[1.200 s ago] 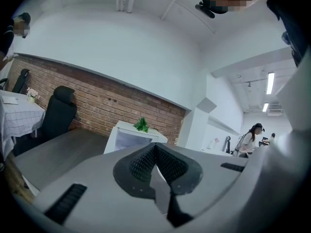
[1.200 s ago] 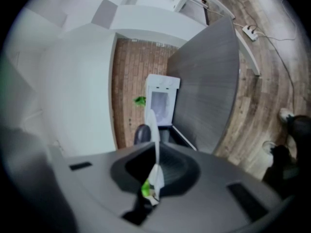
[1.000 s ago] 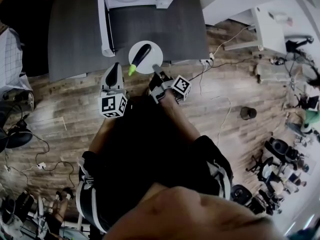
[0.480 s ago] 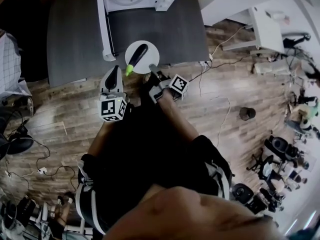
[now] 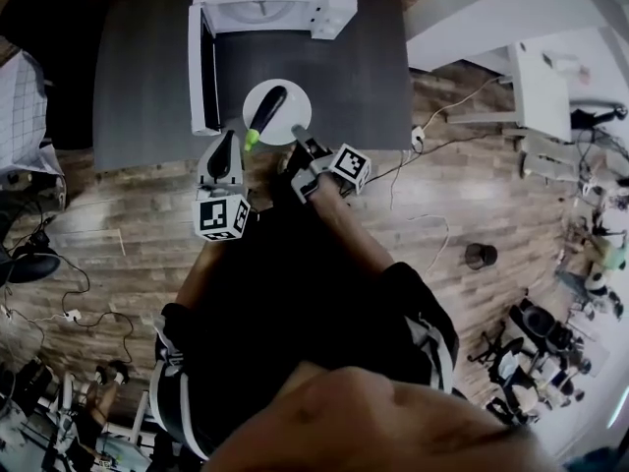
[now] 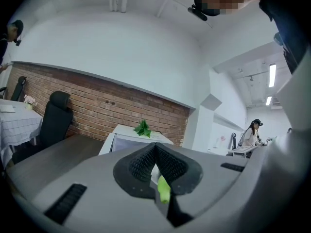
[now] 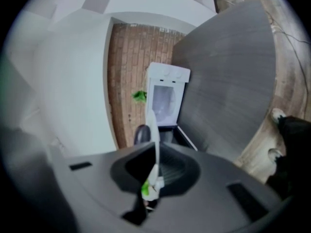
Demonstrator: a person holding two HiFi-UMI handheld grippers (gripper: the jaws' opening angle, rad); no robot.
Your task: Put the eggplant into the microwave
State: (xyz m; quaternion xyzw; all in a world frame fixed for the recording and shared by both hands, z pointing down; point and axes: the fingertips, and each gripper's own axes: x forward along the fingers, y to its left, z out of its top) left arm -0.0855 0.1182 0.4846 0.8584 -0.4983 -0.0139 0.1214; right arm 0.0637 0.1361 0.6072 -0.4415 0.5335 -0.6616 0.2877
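While R gripper (image 5: 298, 134) pinches the near rim of the white plate (image 5: 297, 104), eggplant (image 5: 270, 104) lies on the plate, green stem twd person, dark body pointing at microwave (image 5: 280, 3). Plate is over bench (image 5: 138, 87) near front edge, just short of the open microwave door (image 5: 200, 67); can't tell if lifted. L gripper (image 5: 227, 136) is just left of plate w/ pads pressed together, nothing pinched, stem end just beside its tip.

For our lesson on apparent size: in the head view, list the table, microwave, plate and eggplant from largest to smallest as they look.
1. table, clearly the largest
2. microwave, partly cut off at the top edge
3. plate
4. eggplant, lying on the plate
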